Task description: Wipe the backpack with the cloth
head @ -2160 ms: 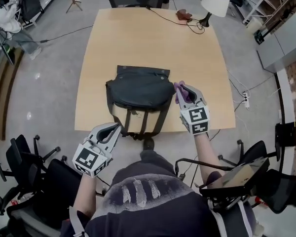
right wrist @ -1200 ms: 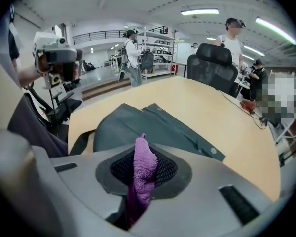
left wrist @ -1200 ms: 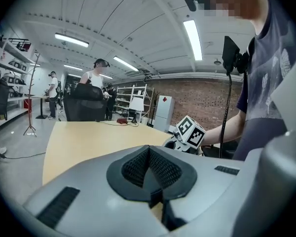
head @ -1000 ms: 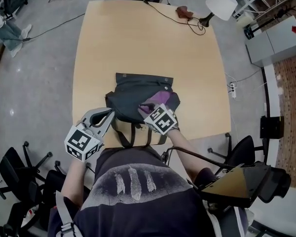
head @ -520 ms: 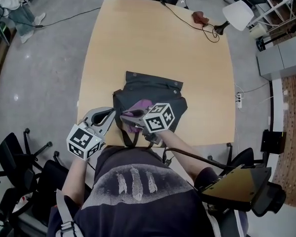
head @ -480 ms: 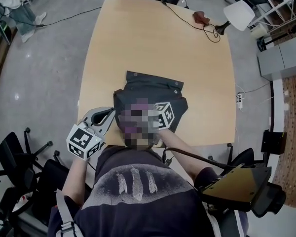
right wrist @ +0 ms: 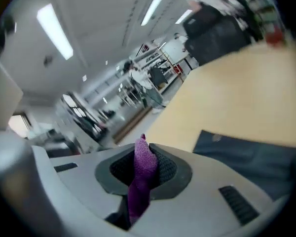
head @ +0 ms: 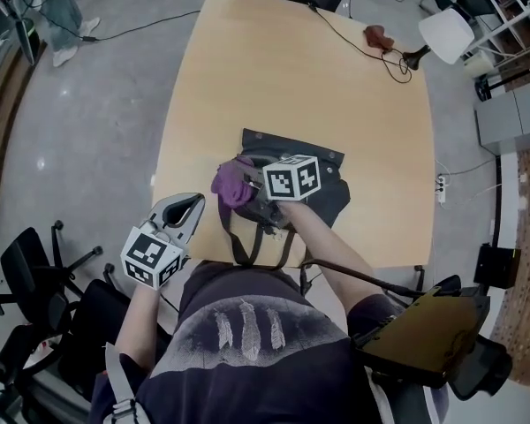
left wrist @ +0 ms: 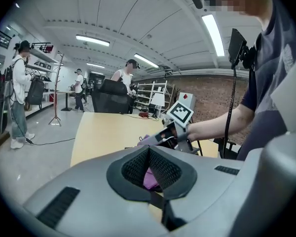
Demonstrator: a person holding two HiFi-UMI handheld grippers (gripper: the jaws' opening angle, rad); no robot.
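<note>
A dark backpack (head: 322, 193) lies flat on the wooden table (head: 274, 78), near its front edge, straps hanging over the edge. My right gripper (head: 250, 198) reaches over the bag's left part, pointing left, and is shut on a purple cloth (head: 231, 184) bunched at the bag's left edge. The right gripper view shows that cloth (right wrist: 140, 177) pinched between the jaws of the right gripper (right wrist: 143, 154), with the backpack (right wrist: 246, 157) below to the right. My left gripper (head: 194, 206) hovers at the table's front-left edge, shut and empty, apart from the bag. From the left gripper (left wrist: 149, 152) I see the cloth (left wrist: 144, 140).
A white desk lamp (head: 446, 34), a small brown object (head: 376, 35) and a black cable (head: 336, 29) sit at the table's far right corner. Office chairs (head: 35, 281) stand left of me. People (left wrist: 20, 93) stand beyond the table's far end.
My right gripper has carried the cloth leftward across the backpack, from its right side to its left edge. The left gripper has stayed by the front-left of the table.
</note>
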